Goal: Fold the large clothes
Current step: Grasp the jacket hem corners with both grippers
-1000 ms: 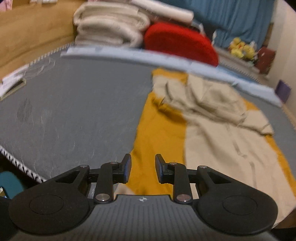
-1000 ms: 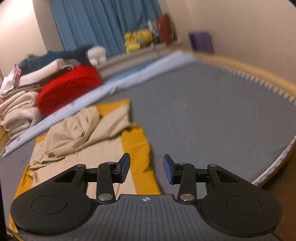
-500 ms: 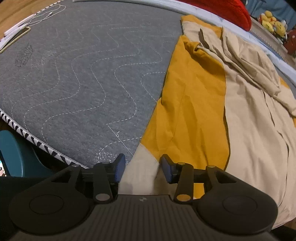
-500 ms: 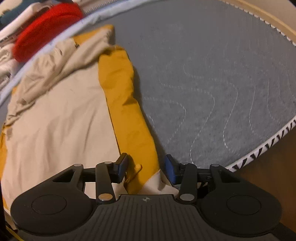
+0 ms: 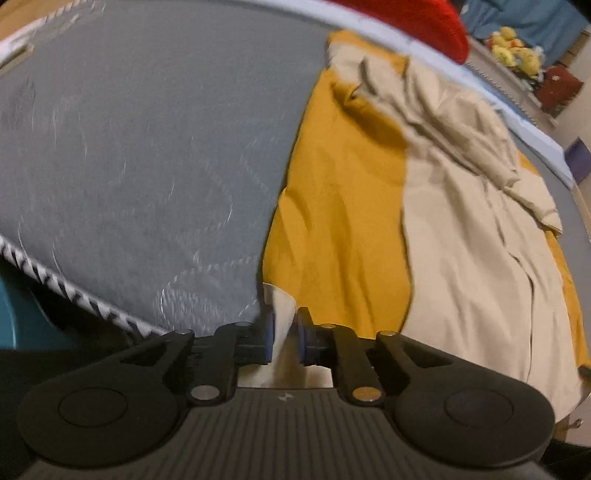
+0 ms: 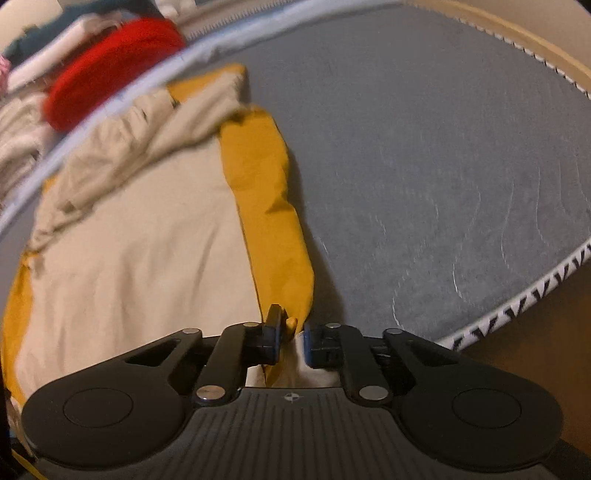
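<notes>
While closing on 1 garment (image 5: 340,221) (mustard and beige) at bottom centre of both views: 2 grippers, left gripper (image 5: 284,334) and right gripper (image 6: 290,338), angled steeply down, hem between pads.

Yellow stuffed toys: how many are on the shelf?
2, maybe more: the picture is blurry. One yellow stuffed toy sits beside another, on the shelf by the blue curtain, top right, left wrist view.

Yellow-beige garment (image 5: 461,258) on grey mattress (image 5: 147,147)
</notes>
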{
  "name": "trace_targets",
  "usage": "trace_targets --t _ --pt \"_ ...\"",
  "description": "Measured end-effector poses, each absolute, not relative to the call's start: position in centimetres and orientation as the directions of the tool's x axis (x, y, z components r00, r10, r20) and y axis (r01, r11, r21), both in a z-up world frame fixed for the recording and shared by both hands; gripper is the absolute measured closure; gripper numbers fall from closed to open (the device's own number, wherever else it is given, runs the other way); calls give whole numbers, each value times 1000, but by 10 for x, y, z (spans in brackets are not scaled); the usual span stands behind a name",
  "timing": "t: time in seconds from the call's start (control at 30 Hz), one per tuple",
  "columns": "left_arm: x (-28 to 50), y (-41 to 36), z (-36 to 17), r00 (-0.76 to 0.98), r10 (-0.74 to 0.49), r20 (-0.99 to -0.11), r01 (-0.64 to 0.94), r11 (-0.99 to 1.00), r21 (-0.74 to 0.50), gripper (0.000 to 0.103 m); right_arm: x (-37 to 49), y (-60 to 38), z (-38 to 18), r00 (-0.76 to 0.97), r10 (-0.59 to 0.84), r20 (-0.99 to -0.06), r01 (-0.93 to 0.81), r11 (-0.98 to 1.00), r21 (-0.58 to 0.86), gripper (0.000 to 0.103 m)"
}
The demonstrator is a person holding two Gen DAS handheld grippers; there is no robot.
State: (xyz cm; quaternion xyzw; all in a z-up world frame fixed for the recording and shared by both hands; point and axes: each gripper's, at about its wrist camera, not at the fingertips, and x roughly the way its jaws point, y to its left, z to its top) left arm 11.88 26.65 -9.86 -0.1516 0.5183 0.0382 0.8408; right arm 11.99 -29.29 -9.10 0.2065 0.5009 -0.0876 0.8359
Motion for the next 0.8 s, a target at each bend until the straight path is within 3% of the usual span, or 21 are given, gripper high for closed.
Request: trace_targets --t 0.03,0.1,0.3,0.37,0.4,0.43,0.63,0.7,0.8 --pt "121 267 -101 449 -85 -890 -229 951 -207 82 123 -292 -96 461 58 -885 357 902 245 76" --pt "126 262 -105 441 -72 -894 -227 956 -188 79 127 -288 -105 424 48 -904 349 913 212 73" --pt "131 250 -107 445 -31 -895 -194 972 -130 76 128 -285 -106 412 37 -911 334 923 189 72" --pt "133 248 -107 446 -29 -895 -183 975 -122 79 131 -283 -106 410 30 -912 328 928 178 75" --pt "133 247 -107 449 -25 -893 -174 978 -115 95 131 -282 -105 416 25 -909 319 932 171 85" --pt "131 248 -104 463 -18 -886 -169 980 -109 96 127 -282 -101 429 21 -903 309 936 168 95" --pt "117 239 -76 574 13 -819 -119 991 -67 98 115 -281 -70 575 67 -815 269 926 265 97" --pt "120 240 -84 535 9 -845 -131 989 -73 95 117 -281 -74 557 49 -829 275 931 240 96" --pt "126 249 -104 445 -14 -895 -186 977 -107 92 123 -283 -91 463 35 -886 315 928 201 83"
